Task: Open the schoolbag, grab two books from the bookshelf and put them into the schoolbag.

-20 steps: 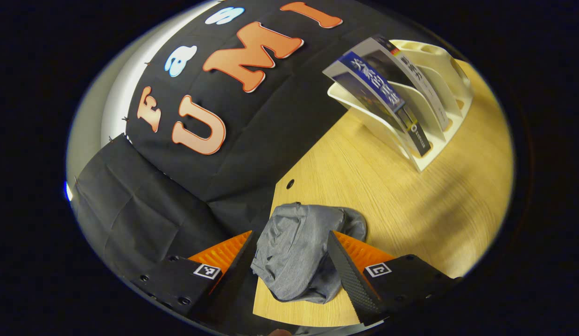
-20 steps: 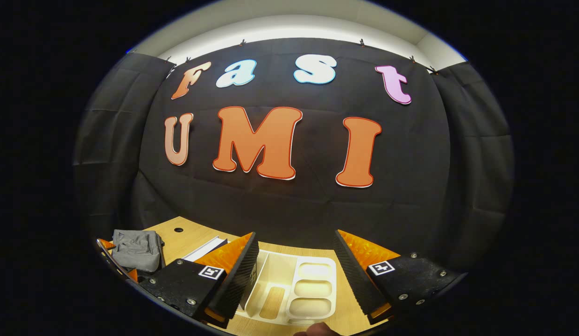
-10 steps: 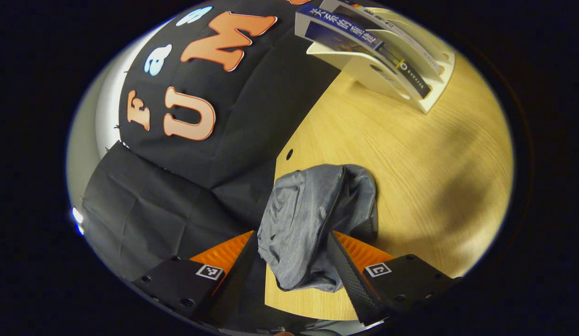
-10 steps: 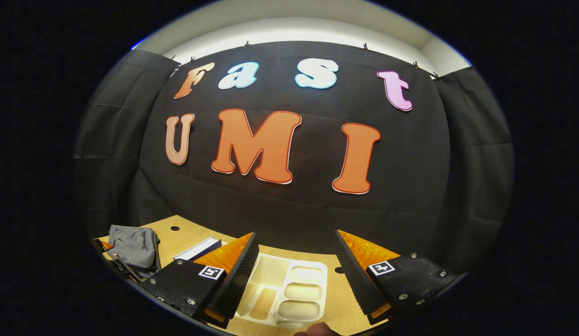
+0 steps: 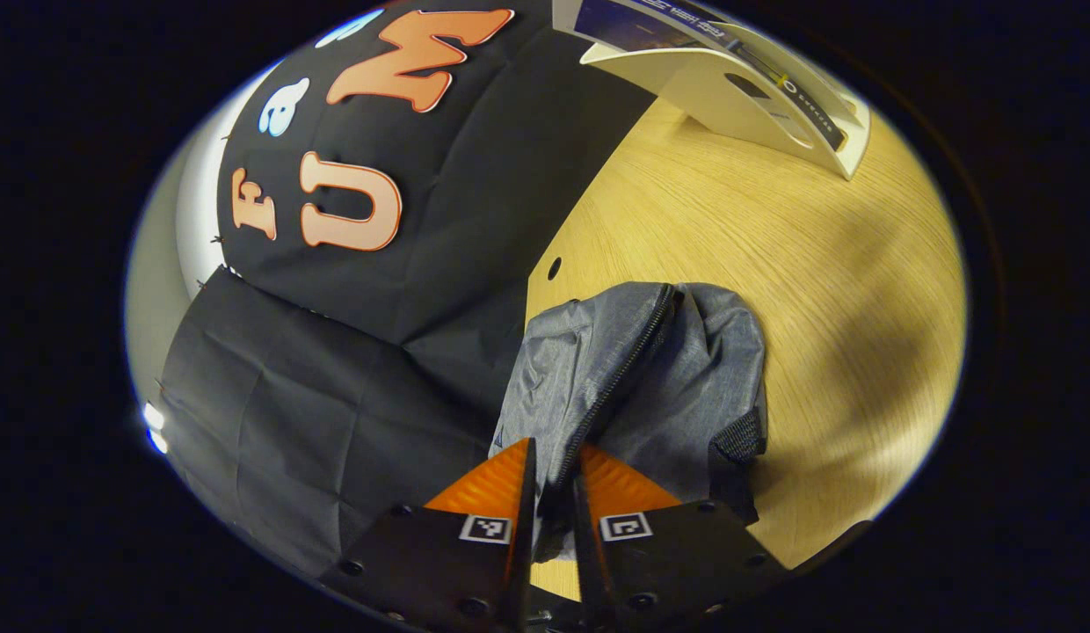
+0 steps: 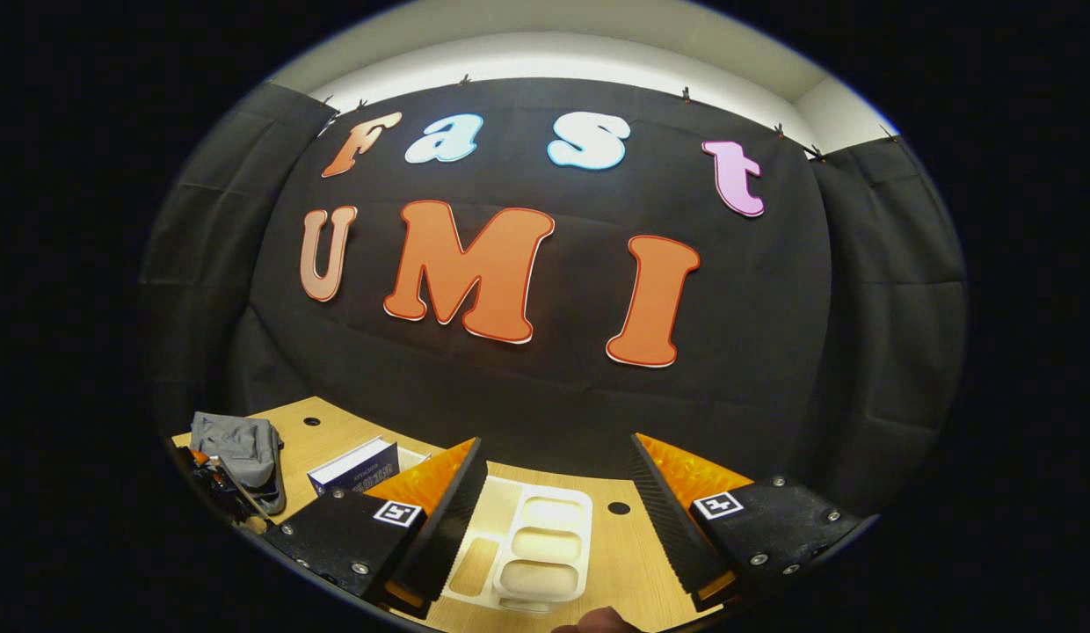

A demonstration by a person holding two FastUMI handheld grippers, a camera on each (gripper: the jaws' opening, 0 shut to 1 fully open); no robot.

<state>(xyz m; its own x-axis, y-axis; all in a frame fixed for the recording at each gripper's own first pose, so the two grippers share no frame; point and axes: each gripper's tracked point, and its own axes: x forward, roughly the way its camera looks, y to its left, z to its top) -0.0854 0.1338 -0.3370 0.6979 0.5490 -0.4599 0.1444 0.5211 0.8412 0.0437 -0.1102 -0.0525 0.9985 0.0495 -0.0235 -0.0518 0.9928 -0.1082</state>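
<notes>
The grey schoolbag (image 5: 694,360) lies slumped at the table's left edge, its dark zipper (image 5: 622,374) running along the top. My left gripper (image 5: 554,497) has its fingers nearly together, pinching the near end of that zipper. The white bookshelf (image 5: 738,101) stands at the far end with books (image 5: 778,77) leaning in it. In the right gripper view, my right gripper (image 6: 558,492) is open with nothing between its fingers, hovering above the bookshelf (image 6: 545,549). A blue book (image 6: 356,466) leans to its left, with the schoolbag (image 6: 242,444) beyond it.
The wooden table (image 5: 826,264) has a small cable hole (image 5: 554,264) near its back edge and another hole (image 6: 617,508) by the bookshelf. A black strap (image 5: 730,448) hangs off the bag's near side. Black cloth walls close in the back and sides.
My left gripper came down onto the schoolbag and closed from wide open to pinching the zipper. The right gripper drifted slightly and stays open above the bookshelf.
</notes>
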